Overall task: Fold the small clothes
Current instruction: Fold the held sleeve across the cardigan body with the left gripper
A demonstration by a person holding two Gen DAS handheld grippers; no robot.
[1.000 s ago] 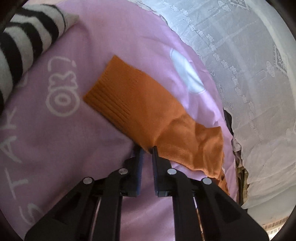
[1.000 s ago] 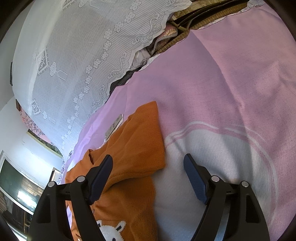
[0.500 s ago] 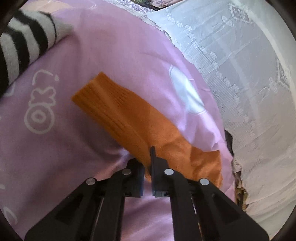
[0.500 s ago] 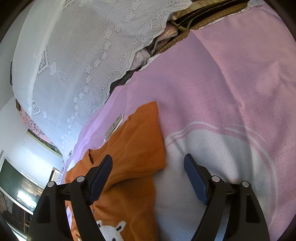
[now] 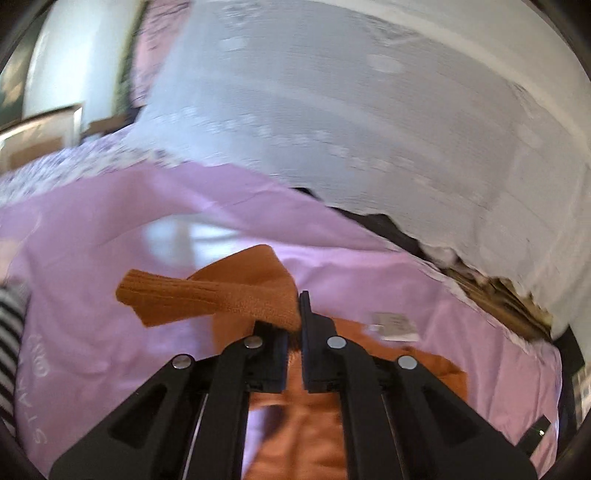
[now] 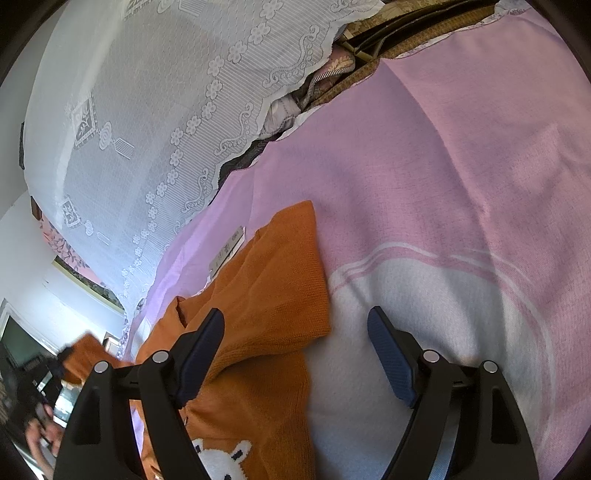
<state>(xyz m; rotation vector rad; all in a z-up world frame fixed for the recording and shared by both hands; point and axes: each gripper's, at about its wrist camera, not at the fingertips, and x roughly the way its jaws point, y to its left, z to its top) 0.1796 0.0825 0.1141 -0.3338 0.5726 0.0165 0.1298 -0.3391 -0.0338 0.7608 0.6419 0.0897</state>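
A small orange knit sweater (image 6: 266, 317) with a white animal face lies on a pink blanket (image 6: 461, 166). My left gripper (image 5: 293, 325) is shut on the sweater's sleeve (image 5: 192, 299) and holds it lifted above the sweater body (image 5: 295, 424), the ribbed cuff pointing left. The view is blurred by motion. My right gripper (image 6: 295, 354) is open and empty, low over the blanket; its left finger (image 6: 201, 350) is over the folded sleeve, its right finger (image 6: 391, 354) over the blanket's white patch. The lifted sleeve also shows in the right wrist view (image 6: 83, 354) at far left.
A white lace curtain (image 6: 166, 110) hangs along the blanket's far edge. A white label (image 5: 393, 326) sticks out at the sweater's neck. A black-and-white striped garment (image 5: 9, 332) lies at the left. Woven mats and clutter (image 6: 388, 33) sit beyond the blanket.
My left gripper has lifted the sleeve off the blanket and swung it over the sweater body. The right gripper has stayed still and open.
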